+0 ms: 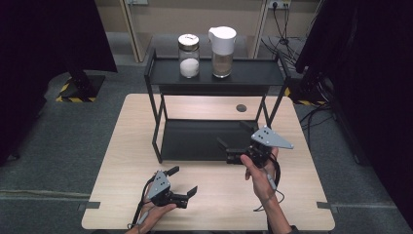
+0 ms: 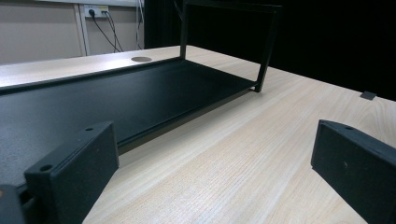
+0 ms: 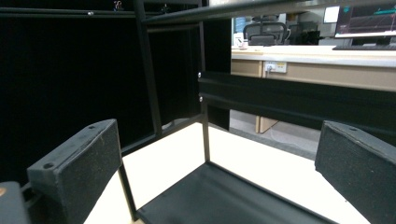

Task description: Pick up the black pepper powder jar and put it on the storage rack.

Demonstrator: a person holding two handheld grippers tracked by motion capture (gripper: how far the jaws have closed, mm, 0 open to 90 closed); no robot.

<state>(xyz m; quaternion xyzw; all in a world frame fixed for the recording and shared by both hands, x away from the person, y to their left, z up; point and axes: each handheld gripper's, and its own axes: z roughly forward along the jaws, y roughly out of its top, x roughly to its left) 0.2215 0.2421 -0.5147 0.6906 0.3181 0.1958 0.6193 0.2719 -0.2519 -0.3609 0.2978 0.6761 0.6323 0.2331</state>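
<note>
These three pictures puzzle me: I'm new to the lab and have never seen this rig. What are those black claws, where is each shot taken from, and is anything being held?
No robot here: a person holds a two-jaw tool in each hand. The high view looks down on a wooden table with a black two-level shelf; on its top level stand a glass jar and a white-lidded container. The left gripper and right gripper each carry a camera looking along its own jaws; that gives the other two pictures. Both are open and hold nothing.
</note>
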